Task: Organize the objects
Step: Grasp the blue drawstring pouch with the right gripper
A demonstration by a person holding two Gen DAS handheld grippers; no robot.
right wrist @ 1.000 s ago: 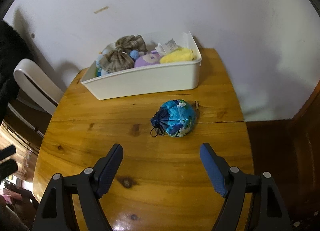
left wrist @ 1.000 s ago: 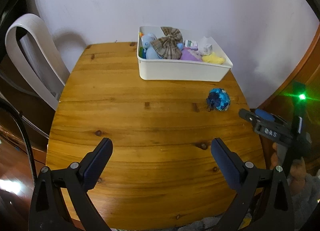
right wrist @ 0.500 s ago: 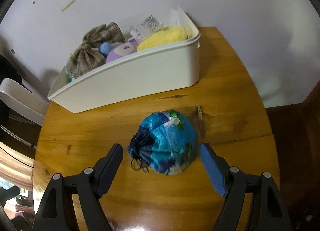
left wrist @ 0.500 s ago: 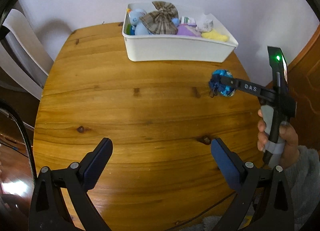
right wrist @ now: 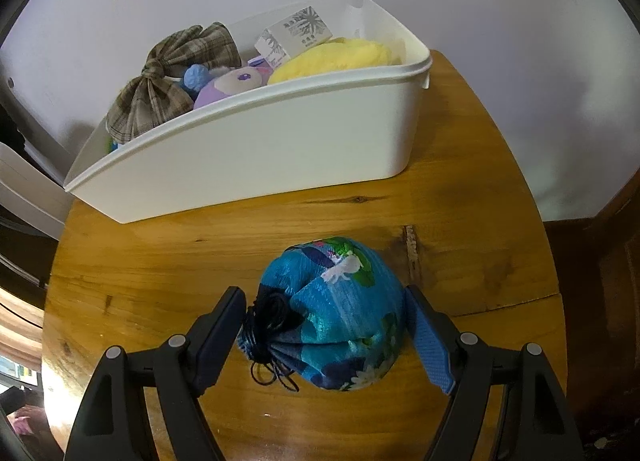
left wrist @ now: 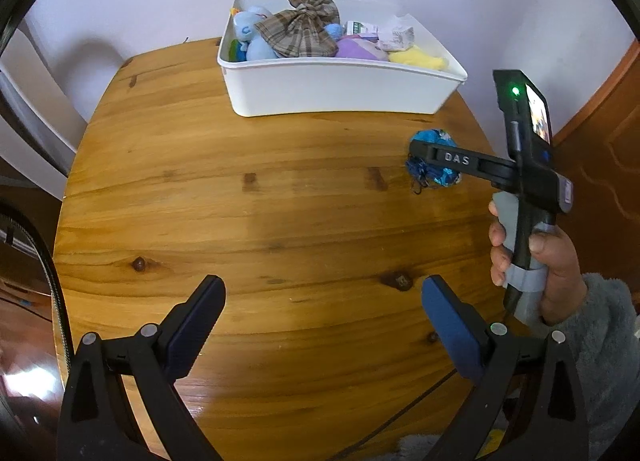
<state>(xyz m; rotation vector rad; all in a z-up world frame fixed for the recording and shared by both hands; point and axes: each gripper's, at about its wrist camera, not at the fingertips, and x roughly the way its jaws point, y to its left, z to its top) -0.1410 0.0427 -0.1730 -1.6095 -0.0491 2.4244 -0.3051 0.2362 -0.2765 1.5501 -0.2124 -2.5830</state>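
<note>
The right gripper (right wrist: 322,331) stands with jaws apart, one on each side of the blue drawstring pouch (right wrist: 334,315) that lies on the wooden table (right wrist: 460,189); whether the pads touch the cloth cannot be told. The left gripper (left wrist: 322,327) holds its jaws wide apart above bare tabletop, well apart from the pouch, which from this view is partly hidden behind the right gripper's finger. Beyond the pouch stands the white bin (right wrist: 256,149) of soft toys against the wall, its contents partly hidden by its rim.
</note>
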